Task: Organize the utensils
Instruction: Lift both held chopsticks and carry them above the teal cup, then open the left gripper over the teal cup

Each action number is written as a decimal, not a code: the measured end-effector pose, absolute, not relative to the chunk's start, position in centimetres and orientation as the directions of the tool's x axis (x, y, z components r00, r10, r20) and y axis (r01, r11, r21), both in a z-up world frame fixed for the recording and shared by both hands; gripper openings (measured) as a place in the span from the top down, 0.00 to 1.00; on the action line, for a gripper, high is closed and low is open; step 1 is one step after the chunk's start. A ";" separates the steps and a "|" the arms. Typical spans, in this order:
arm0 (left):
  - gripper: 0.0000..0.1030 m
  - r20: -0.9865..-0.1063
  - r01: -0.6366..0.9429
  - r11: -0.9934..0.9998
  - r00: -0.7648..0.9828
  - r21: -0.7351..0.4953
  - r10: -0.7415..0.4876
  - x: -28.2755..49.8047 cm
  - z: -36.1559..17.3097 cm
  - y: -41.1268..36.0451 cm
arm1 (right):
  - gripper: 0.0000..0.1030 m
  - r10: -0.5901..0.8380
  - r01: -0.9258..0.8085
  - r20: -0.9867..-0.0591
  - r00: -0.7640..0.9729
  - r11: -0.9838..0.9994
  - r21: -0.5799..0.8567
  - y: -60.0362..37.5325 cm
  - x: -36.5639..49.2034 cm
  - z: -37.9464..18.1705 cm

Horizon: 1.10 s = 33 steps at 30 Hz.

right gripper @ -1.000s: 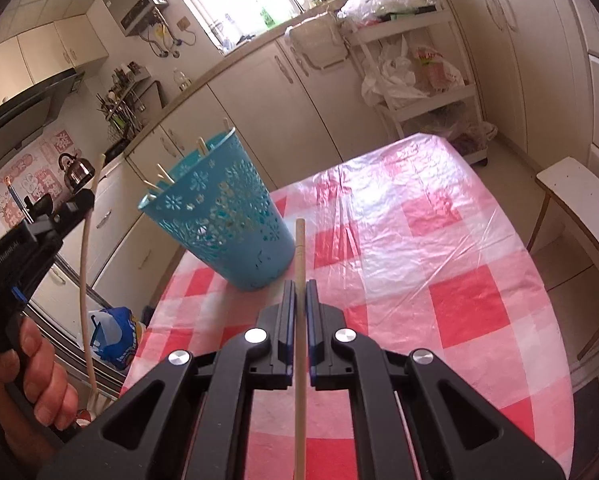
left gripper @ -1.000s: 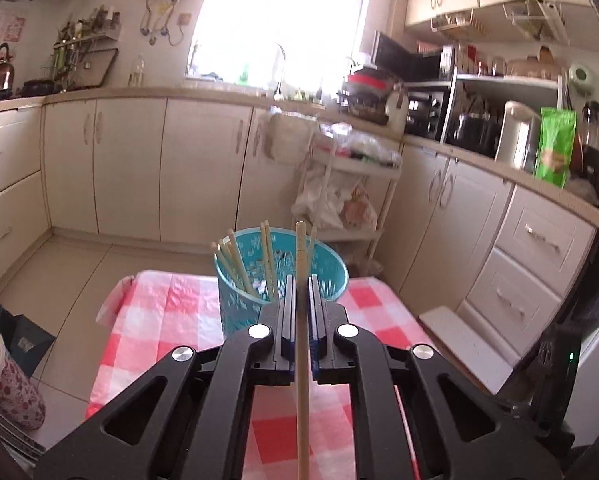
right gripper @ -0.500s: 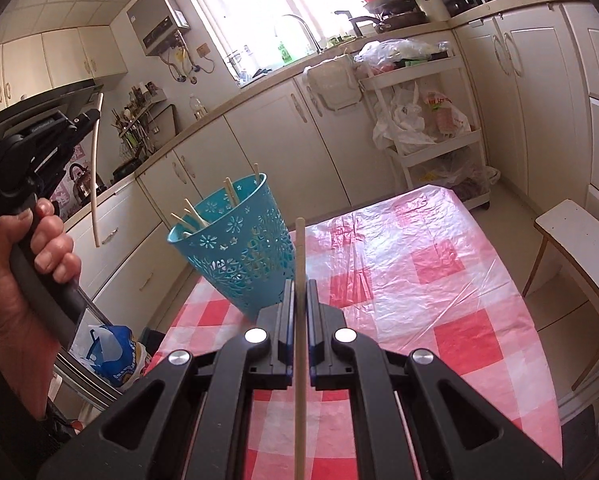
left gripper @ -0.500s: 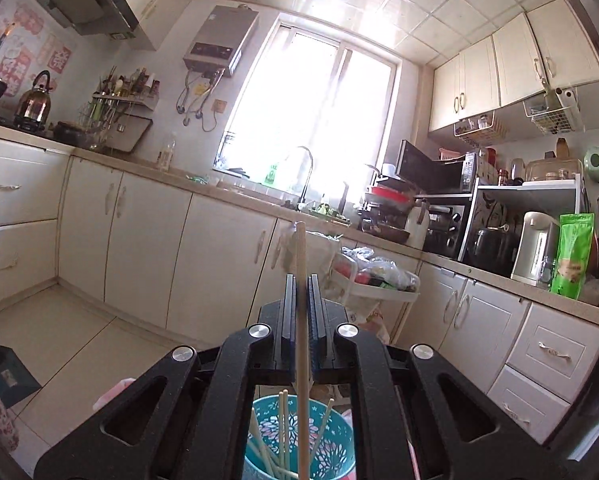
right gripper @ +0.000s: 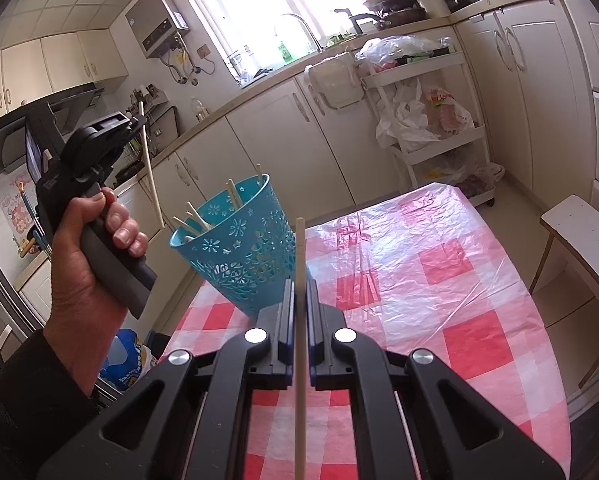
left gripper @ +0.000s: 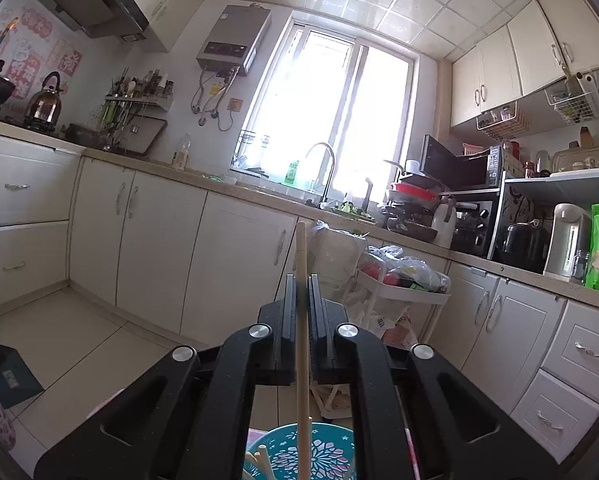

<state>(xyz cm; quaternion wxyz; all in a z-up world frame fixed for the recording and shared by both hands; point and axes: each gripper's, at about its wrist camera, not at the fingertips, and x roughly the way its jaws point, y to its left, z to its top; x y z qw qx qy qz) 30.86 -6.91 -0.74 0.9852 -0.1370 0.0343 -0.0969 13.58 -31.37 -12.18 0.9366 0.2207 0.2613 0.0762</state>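
Observation:
A teal perforated cup (right gripper: 243, 240) stands on the red-checked tablecloth (right gripper: 419, 280) and holds several wooden chopsticks (right gripper: 195, 220). My left gripper (left gripper: 301, 292) is shut on a chopstick (left gripper: 302, 340); in the right wrist view that gripper (right gripper: 137, 122) is raised left of and above the cup, its chopstick (right gripper: 151, 172) slanting down toward the rim. The cup's rim (left gripper: 299, 456) shows at the bottom of the left wrist view. My right gripper (right gripper: 299, 296) is shut on another chopstick (right gripper: 299, 340), just in front of the cup.
A white trolley (right gripper: 431, 112) with bags stands beyond the table's far edge. Cream cabinets (right gripper: 267, 140) line the wall. A white stool (right gripper: 579, 232) is at the table's right side. A bag (right gripper: 125, 354) lies on the floor at the left.
My left gripper has risen and tilted upward over the cup, so its view now shows mostly the kitchen. The right gripper has drawn slightly closer to the cup.

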 end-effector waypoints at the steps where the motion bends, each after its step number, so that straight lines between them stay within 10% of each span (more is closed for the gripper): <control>1: 0.95 -0.051 0.181 0.944 0.978 -0.277 -0.202 31.2 -1.1 -6.9 | 0.94 0.259 -0.028 -0.455 0.852 0.891 0.454 -31.3 13.6 -12.2; 27: 0.94 -0.211 0.171 0.978 0.958 -0.121 -0.194 30.0 -5.3 -8.3 | 0.94 0.275 -0.046 -0.432 0.859 0.881 0.470 -30.7 13.6 -11.3; 33: 0.81 -0.198 0.150 0.978 0.964 -0.143 -0.177 28.6 -3.8 -7.2 | 0.94 0.272 -0.049 -0.423 0.864 0.883 0.466 -30.5 13.4 -10.9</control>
